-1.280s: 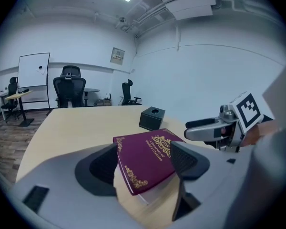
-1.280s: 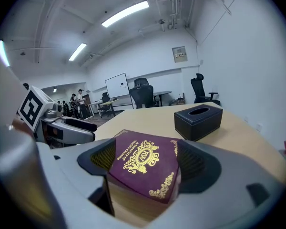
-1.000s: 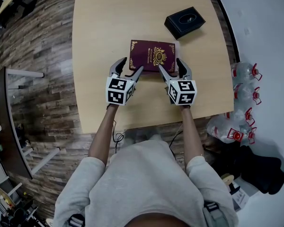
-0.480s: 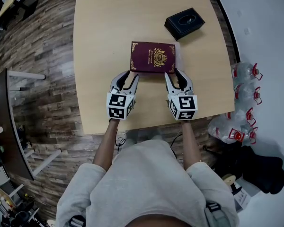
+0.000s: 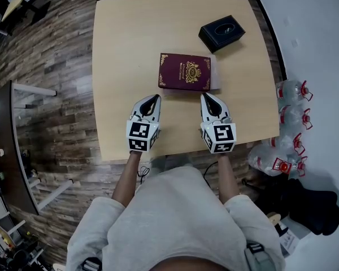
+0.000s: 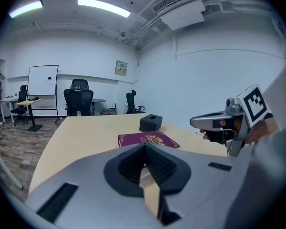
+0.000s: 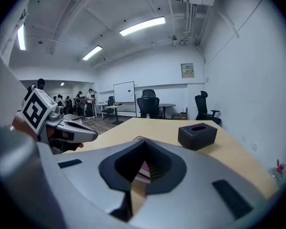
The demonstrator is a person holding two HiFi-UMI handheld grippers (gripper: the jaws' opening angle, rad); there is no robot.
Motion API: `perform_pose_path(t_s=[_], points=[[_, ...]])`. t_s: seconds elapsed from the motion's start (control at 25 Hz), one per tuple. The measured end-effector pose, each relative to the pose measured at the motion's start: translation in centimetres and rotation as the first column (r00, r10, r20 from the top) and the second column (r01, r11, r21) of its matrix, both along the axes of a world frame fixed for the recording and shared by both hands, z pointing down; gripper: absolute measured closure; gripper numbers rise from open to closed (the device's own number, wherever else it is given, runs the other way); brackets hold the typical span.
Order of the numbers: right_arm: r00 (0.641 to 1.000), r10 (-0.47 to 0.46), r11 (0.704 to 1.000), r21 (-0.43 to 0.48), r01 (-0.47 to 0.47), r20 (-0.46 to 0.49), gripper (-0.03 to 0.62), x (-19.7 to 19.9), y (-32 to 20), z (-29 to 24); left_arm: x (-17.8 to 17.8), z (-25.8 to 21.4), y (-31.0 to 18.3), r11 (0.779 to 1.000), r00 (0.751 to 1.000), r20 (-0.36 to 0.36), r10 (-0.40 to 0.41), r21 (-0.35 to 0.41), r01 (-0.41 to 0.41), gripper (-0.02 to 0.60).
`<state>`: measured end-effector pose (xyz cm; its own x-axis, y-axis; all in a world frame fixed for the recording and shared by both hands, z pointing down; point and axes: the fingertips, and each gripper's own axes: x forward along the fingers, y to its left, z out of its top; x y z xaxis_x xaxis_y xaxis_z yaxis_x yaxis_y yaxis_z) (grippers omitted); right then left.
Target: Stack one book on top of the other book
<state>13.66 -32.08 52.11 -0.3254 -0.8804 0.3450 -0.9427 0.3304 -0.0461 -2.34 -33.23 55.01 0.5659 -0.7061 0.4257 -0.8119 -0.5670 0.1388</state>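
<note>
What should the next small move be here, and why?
Probably just draw the left tongs and right tongs back to rest. They have just been closing with nothing between them, clear of the stack, and the maroon book already seems to lie on the paler book.

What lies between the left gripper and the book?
Only bare table, in the head view. The left gripper, jaws just closed on nothing, is short of the book.

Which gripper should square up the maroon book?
Right, probably: a pale edge pokes out past the maroon book's right side, nearest the right gripper. The left gripper is opposite; both are shut, empty.
</note>
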Motion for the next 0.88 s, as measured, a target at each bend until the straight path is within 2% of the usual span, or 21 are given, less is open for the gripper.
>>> perform_pose_path(t_s=[0.4,0.88], points=[[0.995,-0.098,0.995,0.028,0.098,-0.005,0.591,-2.3,0.4,-1.9,-1.8,-1.9,0.3,0.999,0.999,-0.007,-0.044,0.019,0.045,0.569],[0.981,-0.193,0.976,0.110,0.190,0.008,0.591,-6.1,-1.3,-5.2,-6.5,-5.5,0.3,0.987,0.990,-0.007,-0.141,0.083,0.141,0.569]])
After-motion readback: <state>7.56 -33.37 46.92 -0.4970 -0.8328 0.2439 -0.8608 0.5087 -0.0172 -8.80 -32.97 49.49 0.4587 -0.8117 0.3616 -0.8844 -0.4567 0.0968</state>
